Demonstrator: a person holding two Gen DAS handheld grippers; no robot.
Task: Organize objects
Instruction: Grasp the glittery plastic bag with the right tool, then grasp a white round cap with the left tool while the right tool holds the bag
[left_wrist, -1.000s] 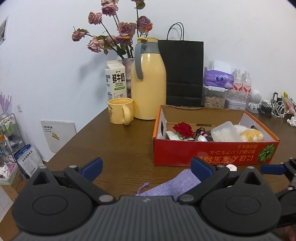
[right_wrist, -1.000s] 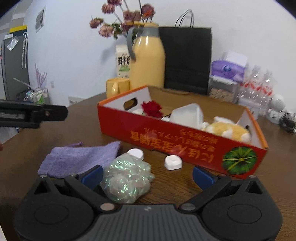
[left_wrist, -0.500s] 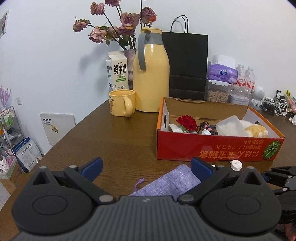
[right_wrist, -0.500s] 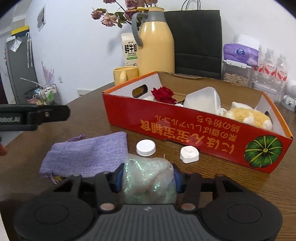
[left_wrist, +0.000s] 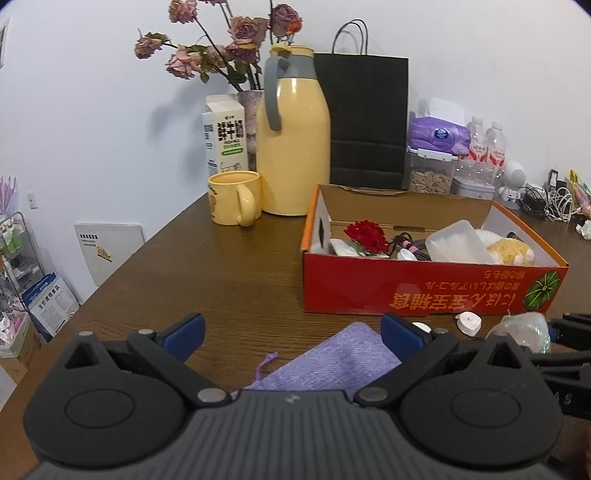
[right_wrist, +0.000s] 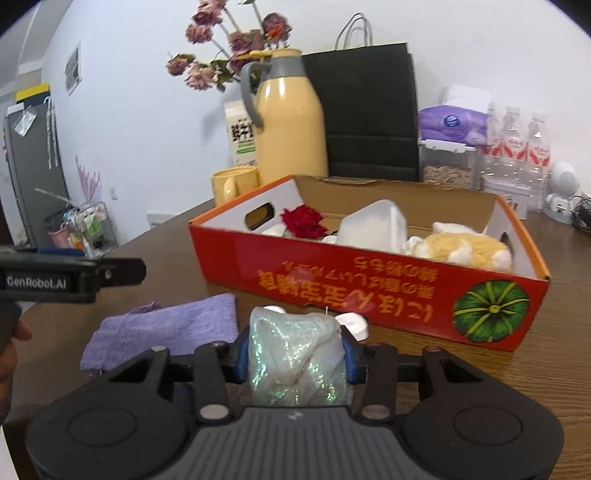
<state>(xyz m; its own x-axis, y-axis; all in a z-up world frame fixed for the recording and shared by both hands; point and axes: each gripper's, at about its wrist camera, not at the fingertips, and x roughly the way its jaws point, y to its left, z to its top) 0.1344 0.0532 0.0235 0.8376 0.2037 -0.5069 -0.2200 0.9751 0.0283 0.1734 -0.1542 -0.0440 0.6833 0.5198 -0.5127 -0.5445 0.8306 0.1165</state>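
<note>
My right gripper (right_wrist: 293, 354) is shut on a glittery translucent pouch (right_wrist: 295, 354) and holds it above the table in front of the red cardboard box (right_wrist: 369, 284). The pouch also shows at the right in the left wrist view (left_wrist: 524, 328). My left gripper (left_wrist: 291, 328) is open and empty above a purple cloth bag (left_wrist: 332, 363), which lies flat on the table (right_wrist: 166, 332). The box (left_wrist: 424, 288) holds a red flower (left_wrist: 365, 236), a clear plastic container (left_wrist: 458, 243) and a plush toy (right_wrist: 461, 247). Two white caps (left_wrist: 467, 319) lie by the box front.
A yellow thermos (left_wrist: 291, 147), yellow mug (left_wrist: 232, 203), milk carton (left_wrist: 225, 140), flower vase and black paper bag (left_wrist: 365, 118) stand behind the box. Tissues, water bottles and cables line the back right. The table's left edge (left_wrist: 110, 273) drops to floor shelves.
My right gripper closed on the glittery pouch and lifted it off the table. My left gripper stayed open and drew back a little above the purple bag.
</note>
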